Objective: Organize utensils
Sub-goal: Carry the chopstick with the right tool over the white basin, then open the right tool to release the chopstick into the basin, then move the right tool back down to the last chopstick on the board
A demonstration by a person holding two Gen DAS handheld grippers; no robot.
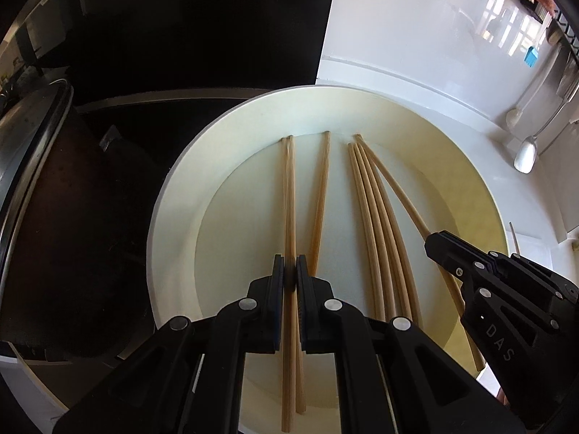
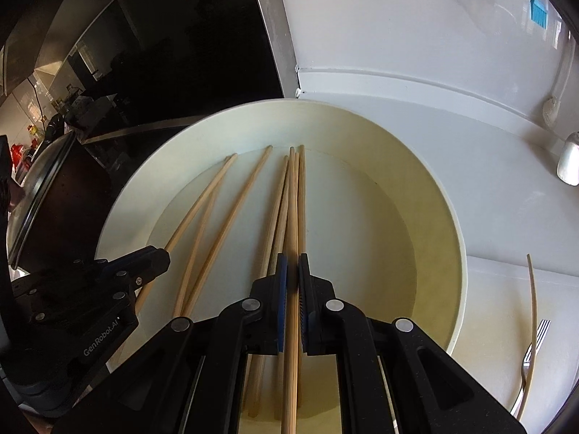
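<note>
A wide cream bowl (image 1: 170, 217) (image 2: 464, 271) holds several wooden chopsticks (image 1: 376, 217) (image 2: 231, 217) lying side by side. In the left wrist view my left gripper (image 1: 289, 264) is shut on a pair of chopsticks (image 1: 289, 188) that runs between its pads over the bowl's left half. In the right wrist view my right gripper (image 2: 292, 260) is shut on chopsticks (image 2: 293, 195) near the bowl's middle. Each gripper shows in the other's view: the right gripper (image 1: 439, 244) over the rightmost chopstick, the left gripper (image 2: 161, 258) over the leftmost.
A dark pot with a metal-rimmed lid (image 1: 36, 181) (image 2: 47, 188) stands close to the bowl's left. The white counter (image 2: 506, 217) right of the bowl carries a fork (image 2: 535, 347) and one loose chopstick (image 2: 535, 307). A ladle (image 1: 524, 155) hangs at the far right.
</note>
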